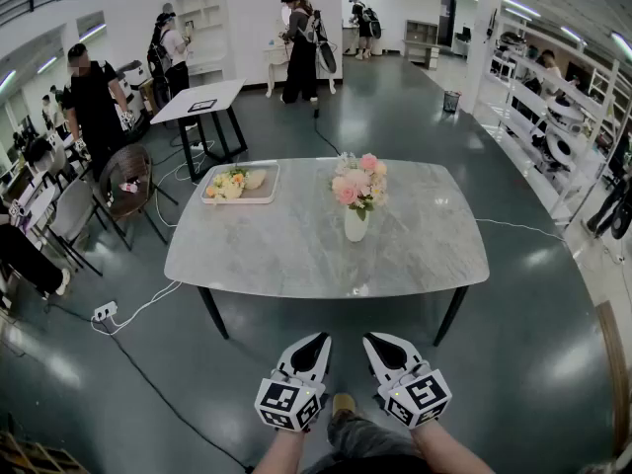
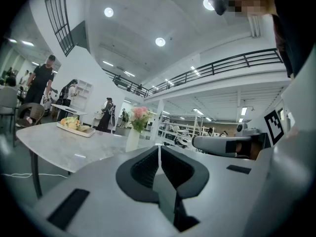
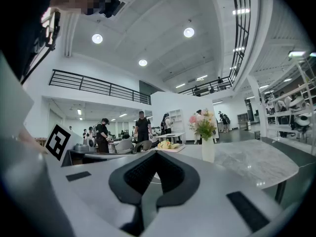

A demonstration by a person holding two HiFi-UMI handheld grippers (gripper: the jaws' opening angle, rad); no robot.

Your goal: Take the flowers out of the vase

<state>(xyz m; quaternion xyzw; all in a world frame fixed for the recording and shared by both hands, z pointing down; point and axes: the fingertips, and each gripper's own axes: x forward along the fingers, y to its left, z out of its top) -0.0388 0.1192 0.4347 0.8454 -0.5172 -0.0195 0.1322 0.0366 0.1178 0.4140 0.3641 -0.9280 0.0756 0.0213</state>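
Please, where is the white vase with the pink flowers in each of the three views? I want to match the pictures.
Head view: the vase is just right of centre, at mid height.
Left gripper view: the vase is left of centre, below mid height.
Right gripper view: the vase is right of centre, below mid height.
Shared landmark: the tray lies left of the vase in every view.

In my feed I count one marble table bearing one white vase, one bunch of flowers standing in it, and one tray with one small heap of yellow blooms. Two grippers show: the left gripper and the right gripper. Beyond, I count one side table, one floor bin and at least four standing people.
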